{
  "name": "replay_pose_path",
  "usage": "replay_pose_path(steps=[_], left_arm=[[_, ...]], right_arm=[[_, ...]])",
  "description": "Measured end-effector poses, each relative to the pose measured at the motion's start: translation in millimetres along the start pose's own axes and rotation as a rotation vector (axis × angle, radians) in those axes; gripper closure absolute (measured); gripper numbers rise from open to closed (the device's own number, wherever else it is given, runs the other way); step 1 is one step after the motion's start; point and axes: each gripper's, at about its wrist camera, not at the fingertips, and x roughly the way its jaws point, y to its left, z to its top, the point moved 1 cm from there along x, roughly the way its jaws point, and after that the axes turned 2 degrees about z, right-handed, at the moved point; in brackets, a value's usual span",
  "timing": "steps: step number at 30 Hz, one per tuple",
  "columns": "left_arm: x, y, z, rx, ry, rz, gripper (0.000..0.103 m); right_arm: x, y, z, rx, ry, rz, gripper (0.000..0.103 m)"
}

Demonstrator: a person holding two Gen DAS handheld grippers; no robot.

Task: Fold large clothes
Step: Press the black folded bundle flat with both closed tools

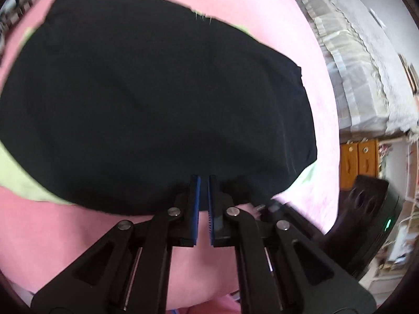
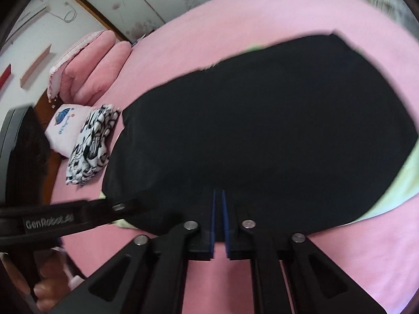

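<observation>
A large black garment lies spread flat on the pink bed sheet, with a pale green layer showing from under its edges. My left gripper hangs over the garment's near edge, jaws shut, and I see no cloth between the blue pads. In the right wrist view the same black garment and green layer appear. My right gripper is also shut over the near edge, which runs straight on behind its fingers. The left gripper's body shows at the left, a hand beneath it.
Pink pillows lie at the head of the bed. Beside the garment sit a folded black-and-white patterned cloth and a folded white one. Past the bed's far side stand a grey lace-trimmed cover and an orange cabinet.
</observation>
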Motion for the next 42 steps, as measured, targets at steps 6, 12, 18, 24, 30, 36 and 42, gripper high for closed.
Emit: replay_pose_path(steps=[6,12,18,24,30,36,42], left_arm=[[35,42,10,-0.13,-0.036,0.128,0.102],[3,108,3,-0.252,-0.141,0.412,0.102],[-29,188,-3,-0.429,-0.183,0.434,0.102],[-40,146,14,-0.33,-0.217,0.357,0.102],[-9,57,23,-0.009,-0.134,0.206,0.102],[45,39,53,-0.01,-0.091,0.175,0.102],[55,67,103,-0.08,-0.185,0.146,0.102]], right_arm=[[29,-24,2,-0.085,0.016,-0.061,0.102],[-12,-103,22,-0.036,-0.043,-0.139,0.103],[-67,-186,20,0.111,-0.104,-0.355,0.103],[-75,-147,26,0.093,-0.14,-0.28,0.103],[-14,-57,24,-0.061,-0.033,0.018,0.103],[56,-40,43,-0.11,-0.001,0.083,0.103],[81,-59,117,-0.05,-0.096,0.065,0.103]])
